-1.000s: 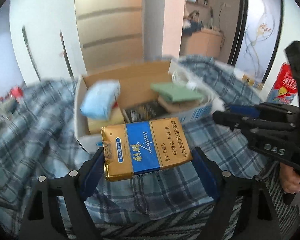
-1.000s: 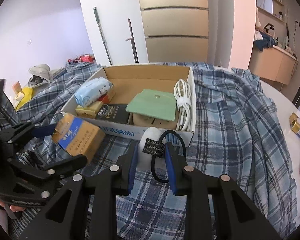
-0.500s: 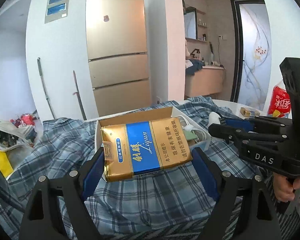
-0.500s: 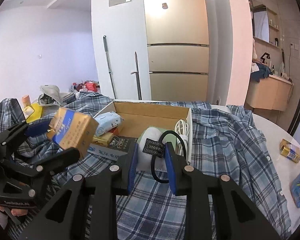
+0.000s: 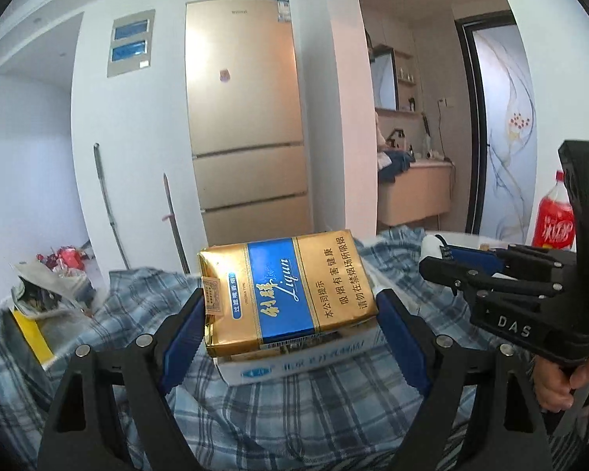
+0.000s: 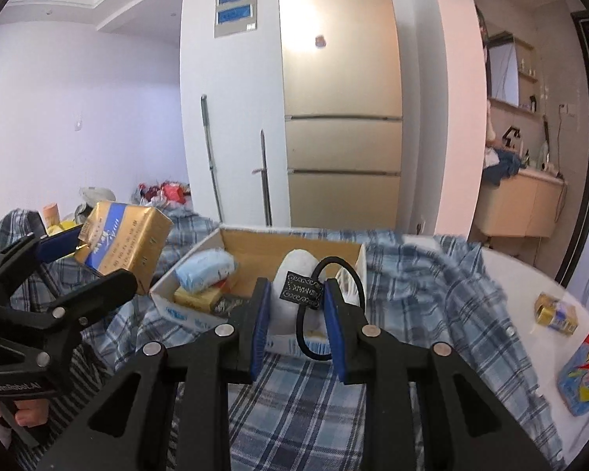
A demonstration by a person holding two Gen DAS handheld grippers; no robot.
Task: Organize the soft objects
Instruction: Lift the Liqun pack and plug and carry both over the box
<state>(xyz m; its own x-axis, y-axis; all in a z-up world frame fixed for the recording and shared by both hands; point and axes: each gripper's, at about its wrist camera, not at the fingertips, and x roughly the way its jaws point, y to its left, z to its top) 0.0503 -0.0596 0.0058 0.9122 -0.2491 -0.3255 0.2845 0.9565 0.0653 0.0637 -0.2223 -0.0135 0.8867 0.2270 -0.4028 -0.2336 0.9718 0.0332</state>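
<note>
We're mid-carry. Left hand-held gripper [image 5: 290, 314] clamps gold-blue cigarette pack [image 5: 286, 294], right hand-held gripper [image 6: 296, 314] pinches white pouch with black loop [image 6: 298, 298]; both held above cardboard box [image 6: 290, 243]. Next, we guess: lower, drop into free gaps.

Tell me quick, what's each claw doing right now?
Left claw: closed on the gold-and-blue cigarette pack.
Right claw: closed on the white pouch with black cord.

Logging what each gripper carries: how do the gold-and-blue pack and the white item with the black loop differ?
The gold-and-blue pack is boxy and printed; the white item is rounded, plain, with a black loop. The pack spreads the left gripper wide; the right gripper closes narrower. Both are held above the plaid cloth.
</note>
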